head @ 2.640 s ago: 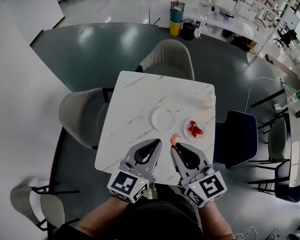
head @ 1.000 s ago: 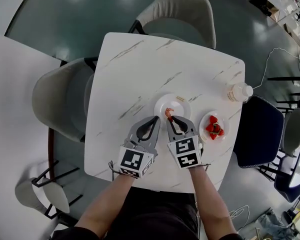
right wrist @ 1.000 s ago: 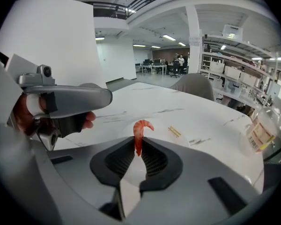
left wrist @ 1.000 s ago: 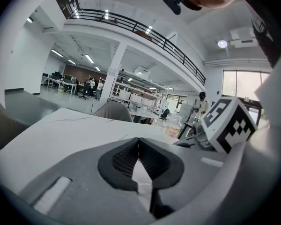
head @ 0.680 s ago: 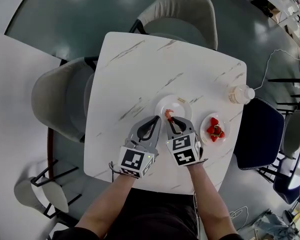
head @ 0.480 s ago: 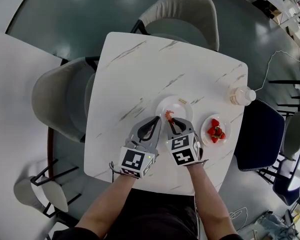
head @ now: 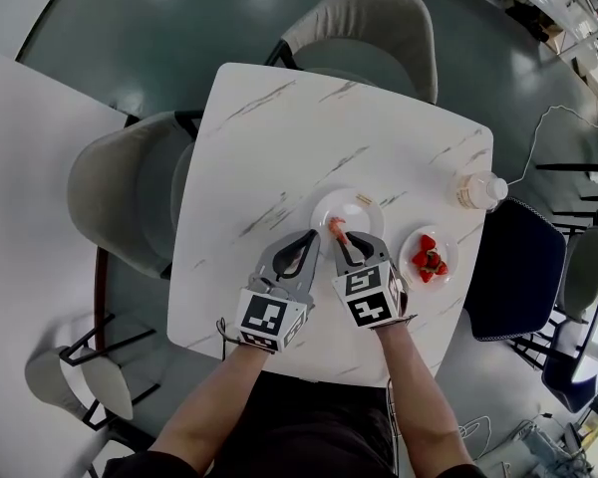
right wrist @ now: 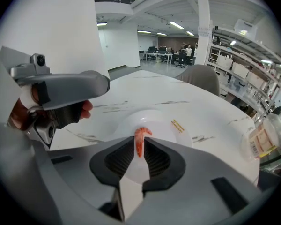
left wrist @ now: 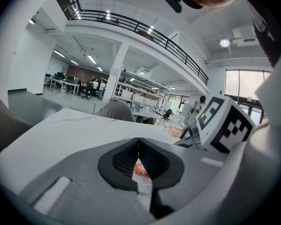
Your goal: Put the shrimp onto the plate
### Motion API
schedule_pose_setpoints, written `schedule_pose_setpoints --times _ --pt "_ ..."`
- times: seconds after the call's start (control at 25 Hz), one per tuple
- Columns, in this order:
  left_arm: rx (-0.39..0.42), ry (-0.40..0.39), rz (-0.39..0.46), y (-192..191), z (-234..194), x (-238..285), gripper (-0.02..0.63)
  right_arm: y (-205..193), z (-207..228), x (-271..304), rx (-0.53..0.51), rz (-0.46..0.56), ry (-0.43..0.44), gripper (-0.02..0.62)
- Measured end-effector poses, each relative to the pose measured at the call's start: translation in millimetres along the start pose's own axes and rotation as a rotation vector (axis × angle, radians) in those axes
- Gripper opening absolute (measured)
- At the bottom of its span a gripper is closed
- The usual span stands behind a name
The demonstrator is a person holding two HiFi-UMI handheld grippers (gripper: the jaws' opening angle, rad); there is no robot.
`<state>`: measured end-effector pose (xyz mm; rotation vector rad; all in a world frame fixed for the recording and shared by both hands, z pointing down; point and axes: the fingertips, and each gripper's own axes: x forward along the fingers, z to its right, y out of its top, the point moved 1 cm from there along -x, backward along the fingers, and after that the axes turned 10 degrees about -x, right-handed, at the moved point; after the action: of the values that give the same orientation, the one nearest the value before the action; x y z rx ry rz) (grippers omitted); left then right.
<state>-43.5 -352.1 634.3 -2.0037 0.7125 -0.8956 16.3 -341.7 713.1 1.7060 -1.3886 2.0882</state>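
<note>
A small orange shrimp [head: 336,228] is pinched between the fingertips of my right gripper [head: 339,238], tail up. It hangs over the near rim of the empty white plate [head: 360,208] at the middle of the marble table. In the right gripper view the shrimp [right wrist: 141,134] stands upright in the gripper [right wrist: 139,150], with the plate [right wrist: 155,118] just beyond it. My left gripper [head: 312,235] rests shut beside the right one, left of the plate, holding nothing. In the left gripper view its tips [left wrist: 138,143] meet.
A second small plate with strawberries [head: 427,259] sits right of the white plate. A plastic bottle [head: 475,189] lies near the table's right edge. Grey chairs [head: 364,23] stand at the far and left sides; a dark chair [head: 513,267] stands at the right.
The right gripper carried the shrimp from the table's front edge near the strawberries to over the white plate. Over the last second both grippers have barely moved.
</note>
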Motion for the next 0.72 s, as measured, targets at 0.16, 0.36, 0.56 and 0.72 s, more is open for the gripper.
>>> schedule_pose_setpoints --times 0.16,0.36,0.56,0.72 --pt "0.007 -0.002 -0.008 8 13 -8 0.009 13 2 -33 0.054 0.102 -0.026 0.052" --pt "0.03 -0.032 -0.026 30 45 -28 0.009 41 1 -96 0.127 0.286 -0.063 0.003" --pt "0.044 -0.058 -0.017 60 82 -58 0.009 69 -5 -162 0.145 0.433 -0.094 0.003" --pt "0.055 -0.073 0.001 89 108 -84 0.009 90 -17 -210 0.129 0.502 -0.111 0.003"
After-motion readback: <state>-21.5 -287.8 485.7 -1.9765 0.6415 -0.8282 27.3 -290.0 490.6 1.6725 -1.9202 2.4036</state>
